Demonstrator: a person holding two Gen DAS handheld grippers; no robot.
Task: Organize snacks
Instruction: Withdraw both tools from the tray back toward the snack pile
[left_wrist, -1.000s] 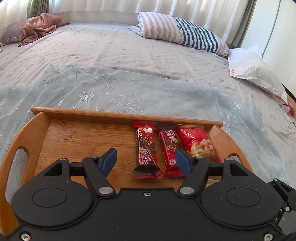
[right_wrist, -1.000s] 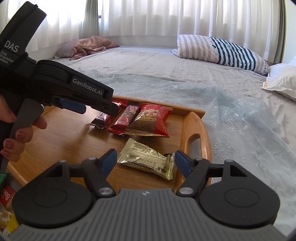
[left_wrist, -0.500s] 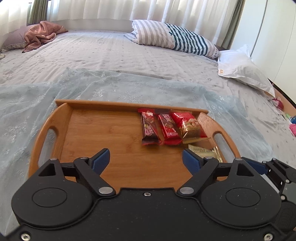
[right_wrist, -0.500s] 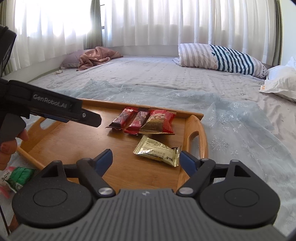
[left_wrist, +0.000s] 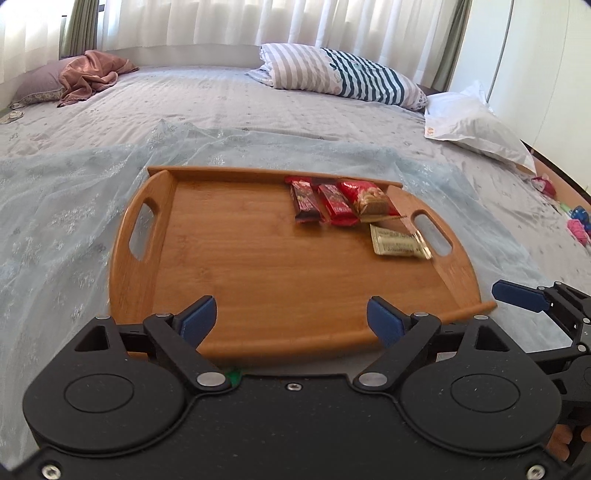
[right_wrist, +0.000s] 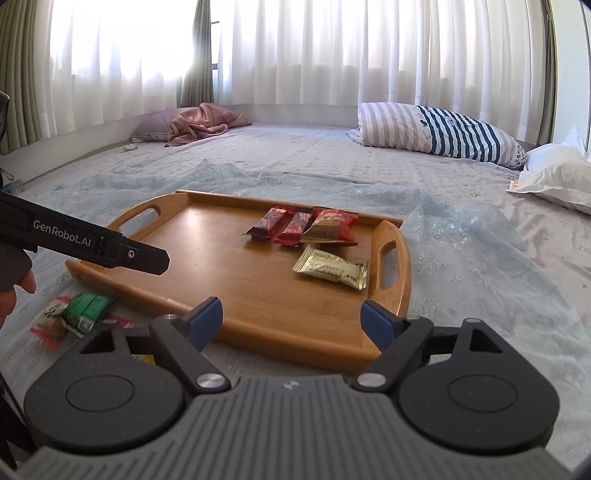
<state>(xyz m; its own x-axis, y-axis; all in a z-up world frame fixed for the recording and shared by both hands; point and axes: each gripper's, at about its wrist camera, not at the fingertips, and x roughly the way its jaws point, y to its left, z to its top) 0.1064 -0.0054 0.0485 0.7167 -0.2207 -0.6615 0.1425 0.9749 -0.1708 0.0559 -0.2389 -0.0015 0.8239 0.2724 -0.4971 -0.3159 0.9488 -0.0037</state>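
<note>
this is a home bedroom, shown by the wide bed (right_wrist: 295, 158) with its pale quilted cover that fills both views. at the far side of the bed a striped pillow (right_wrist: 436, 133) lies toward the right, a white pillow (right_wrist: 554, 173) sits just beyond it at the bed's right edge, and a crumpled pink blanket (right_wrist: 199, 123) rests toward the far left. behind the bed, sheer white curtains (right_wrist: 332, 51) hang across a bright window, with a green drape (right_wrist: 18, 74) at the left.
</note>
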